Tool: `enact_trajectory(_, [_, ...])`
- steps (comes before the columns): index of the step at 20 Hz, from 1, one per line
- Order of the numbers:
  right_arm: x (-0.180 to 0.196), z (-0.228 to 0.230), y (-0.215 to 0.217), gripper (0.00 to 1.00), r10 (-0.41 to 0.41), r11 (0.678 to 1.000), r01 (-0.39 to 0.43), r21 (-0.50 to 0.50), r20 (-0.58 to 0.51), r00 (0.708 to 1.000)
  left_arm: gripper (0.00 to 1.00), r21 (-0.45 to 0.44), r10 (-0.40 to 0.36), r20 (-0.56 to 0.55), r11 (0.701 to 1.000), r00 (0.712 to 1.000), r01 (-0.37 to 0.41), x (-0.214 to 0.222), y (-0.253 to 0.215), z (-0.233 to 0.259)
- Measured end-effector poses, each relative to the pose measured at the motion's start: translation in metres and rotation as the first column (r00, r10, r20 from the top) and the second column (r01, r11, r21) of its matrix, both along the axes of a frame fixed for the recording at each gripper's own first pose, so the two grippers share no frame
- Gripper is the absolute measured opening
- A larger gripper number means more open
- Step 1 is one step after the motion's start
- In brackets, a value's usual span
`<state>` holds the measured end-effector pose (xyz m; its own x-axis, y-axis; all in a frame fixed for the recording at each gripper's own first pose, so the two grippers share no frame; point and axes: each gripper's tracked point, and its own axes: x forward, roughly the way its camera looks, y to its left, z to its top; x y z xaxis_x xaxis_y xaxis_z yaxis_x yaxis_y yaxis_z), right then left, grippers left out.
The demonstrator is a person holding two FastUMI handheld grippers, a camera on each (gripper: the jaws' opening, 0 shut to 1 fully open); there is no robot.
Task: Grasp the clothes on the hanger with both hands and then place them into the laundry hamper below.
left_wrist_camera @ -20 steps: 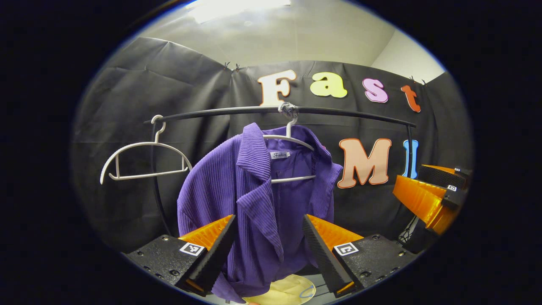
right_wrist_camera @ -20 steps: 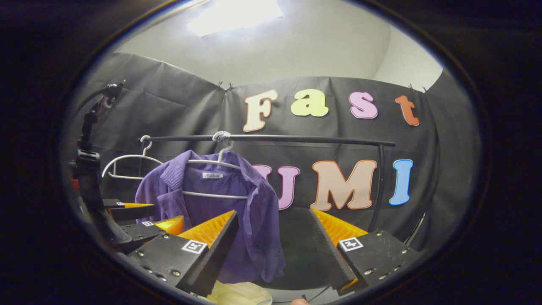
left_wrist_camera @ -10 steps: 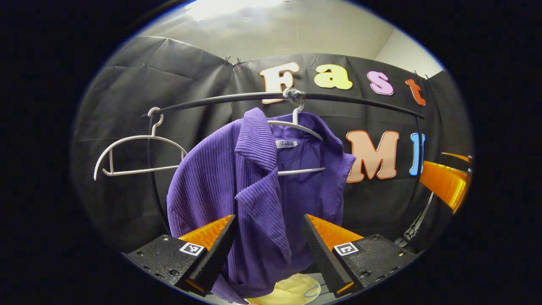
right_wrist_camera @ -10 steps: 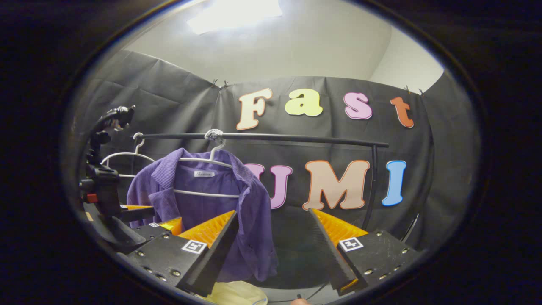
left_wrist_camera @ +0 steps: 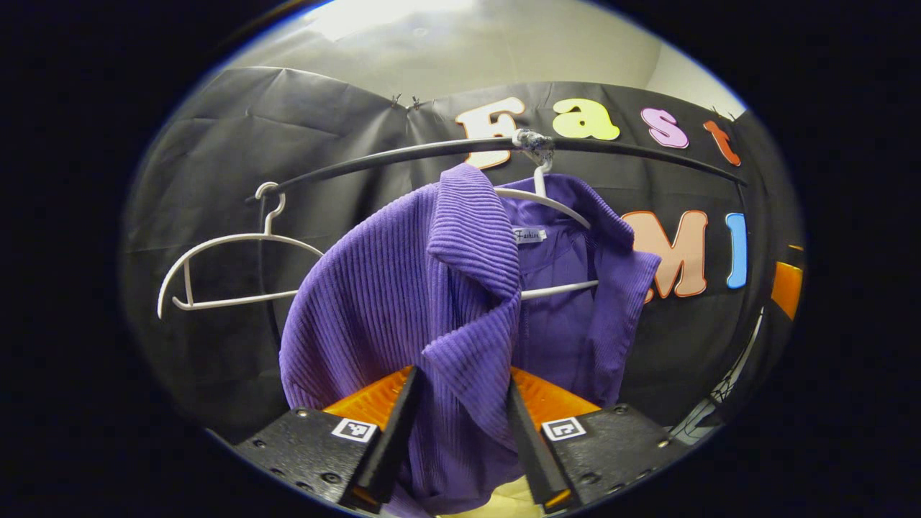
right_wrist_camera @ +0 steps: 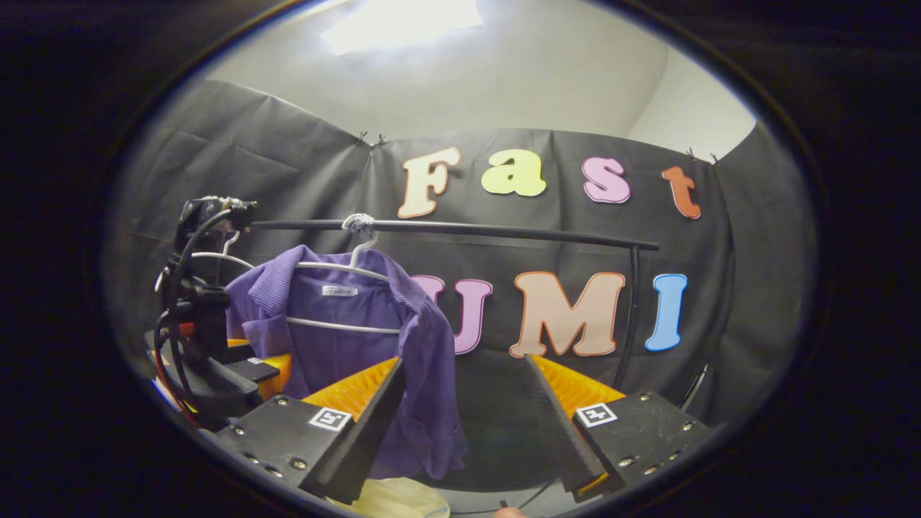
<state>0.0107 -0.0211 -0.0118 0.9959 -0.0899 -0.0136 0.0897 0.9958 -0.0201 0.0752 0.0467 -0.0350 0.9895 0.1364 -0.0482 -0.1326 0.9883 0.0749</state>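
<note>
Straddling ribbed purple shirt point(left_wrist_camera: 403, 302) lapel: left claw point(left_wrist_camera: 457, 432) (serrated orange fingers).

One purple shirt point(left_wrist_camera: 432, 302) hangs on one of two white hangers point(left_wrist_camera: 223, 248). There is one black rail point(left_wrist_camera: 403, 155). Two grippers point(left_wrist_camera: 457, 432) appear.

The purple shirt point(left_wrist_camera: 403, 302) covered most of its white hanger point(left_wrist_camera: 557, 208) and hid the inner faces of the left gripper point(left_wrist_camera: 457, 432). Below the shirt, a pale yellow thing point(right_wrist_camera: 399, 498) was cut off by the edge, unidentifiable.
</note>
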Motion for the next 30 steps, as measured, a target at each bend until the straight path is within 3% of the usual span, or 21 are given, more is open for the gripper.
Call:
enact_trajectory(3, [0.005, -0.002, 0.004, 0.98, 0.014, 1.000, -0.014, 0.001, -0.005, 1.000, 0.33, 0.005, 0.014, -0.004, 1.000, 1.000, -0.014, 0.001, 0.010, 0.000])
enact_trajectory(5, [0.009, -0.002, 0.007, 0.98, 0.026, 1.000, -0.026, 0.002, -0.004, 1.000, 0.17, 0.001, 0.024, -0.008, 1.000, 1.000, -0.024, 0.003, 0.015, -0.001])
enact_trajectory(6, [0.011, -0.002, 0.009, 0.98, 0.033, 0.999, -0.033, 0.003, -0.003, 0.999, 0.16, 0.002, 0.028, -0.011, 1.000, 1.000, -0.028, 0.002, 0.016, -0.001])
enact_trajectory(7, [0.015, -0.002, 0.010, 0.95, 0.039, 0.999, -0.039, 0.003, -0.005, 0.999, 0.06, 0.003, 0.027, -0.012, 1.000, 1.000, -0.027, 0.001, 0.015, 0.001])
enact_trajectory(10, [0.024, -0.006, 0.015, 0.95, 0.065, 0.998, -0.065, 0.002, -0.009, 0.998, 0.00, 0.001, 0.023, -0.017, 1.000, 1.000, -0.023, -0.005, 0.016, 0.005])
enact_trajectory(17, [0.053, -0.016, 0.031, 0.95, 0.149, 0.989, -0.149, 0.006, -0.007, 0.989, 0.03, -0.037, 0.053, 0.016, 0.998, 0.998, -0.052, -0.030, 0.025, 0.033])
enact_trajectory(18, [0.058, -0.018, 0.035, 0.95, 0.163, 0.987, -0.162, 0.008, -0.007, 0.987, 0.00, -0.036, 0.060, 0.021, 0.998, 0.998, -0.059, -0.034, 0.027, 0.037])
enact_trajectory(30, [0.107, -0.052, 0.088, 0.97, 0.328, 0.944, -0.326, 0.043, -0.034, 0.944, 0.00, -0.017, 0.194, 0.075, 0.981, 0.978, -0.193, -0.077, 0.061, 0.081])
